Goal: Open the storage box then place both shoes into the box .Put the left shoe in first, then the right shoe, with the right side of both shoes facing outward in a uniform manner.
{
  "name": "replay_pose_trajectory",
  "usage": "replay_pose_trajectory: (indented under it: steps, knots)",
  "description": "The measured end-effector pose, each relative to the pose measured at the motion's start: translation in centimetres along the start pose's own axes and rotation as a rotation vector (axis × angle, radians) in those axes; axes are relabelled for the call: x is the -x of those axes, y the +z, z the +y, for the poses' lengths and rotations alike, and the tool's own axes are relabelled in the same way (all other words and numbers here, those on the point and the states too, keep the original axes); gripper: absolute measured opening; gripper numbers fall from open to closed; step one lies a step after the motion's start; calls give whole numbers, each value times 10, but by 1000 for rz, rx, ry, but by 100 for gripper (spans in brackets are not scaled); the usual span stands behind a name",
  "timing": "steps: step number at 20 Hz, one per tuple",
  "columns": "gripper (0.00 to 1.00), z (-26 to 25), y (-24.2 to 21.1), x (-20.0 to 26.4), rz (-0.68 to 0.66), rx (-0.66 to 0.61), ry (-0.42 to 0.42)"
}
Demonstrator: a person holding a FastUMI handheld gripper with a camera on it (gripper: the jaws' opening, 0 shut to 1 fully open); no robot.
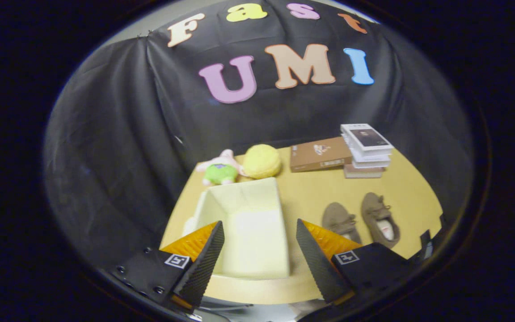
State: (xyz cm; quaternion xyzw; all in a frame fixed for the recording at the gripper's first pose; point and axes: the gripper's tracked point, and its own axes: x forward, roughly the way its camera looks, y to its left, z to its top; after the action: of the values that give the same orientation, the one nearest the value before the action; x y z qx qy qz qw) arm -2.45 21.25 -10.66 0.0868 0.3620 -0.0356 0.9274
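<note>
Cream-coloured and already open, the storage box sits on the bench directly ahead of me, its hollow showing between my jaws, with nothing inside that I can see. My jaws stand wide apart and hold nothing. Off to the right of the box, beyond my right finger, the two brown shoes lie side by side on the bench, close together, toes pointing away from me; they are well apart from the box wall. Farther back I see a green and pink soft toy, a yellow round cushion, a brown flat box and a stack of books near the black cloth wall. I judge the opening step done and the first shoe still to fetch. Next I need to swing right, come down over the left shoe, which I take to be the nearer one beside the box, though I cannot be sure from here, and close on its heel or collar so I can carry it in with its right side facing outward.
</note>
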Motion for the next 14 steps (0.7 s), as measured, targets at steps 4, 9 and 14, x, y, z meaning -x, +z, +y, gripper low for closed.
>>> replay_pose_trajectory:
  steps: [4, 9, 14]
  knots:
    - [100, -70, -15, -29, 113, 77, -132]
    - [100, -132, -50, -71, 310, 161, -234]
    - [98, -174, -94, -107, 532, 217, -261]
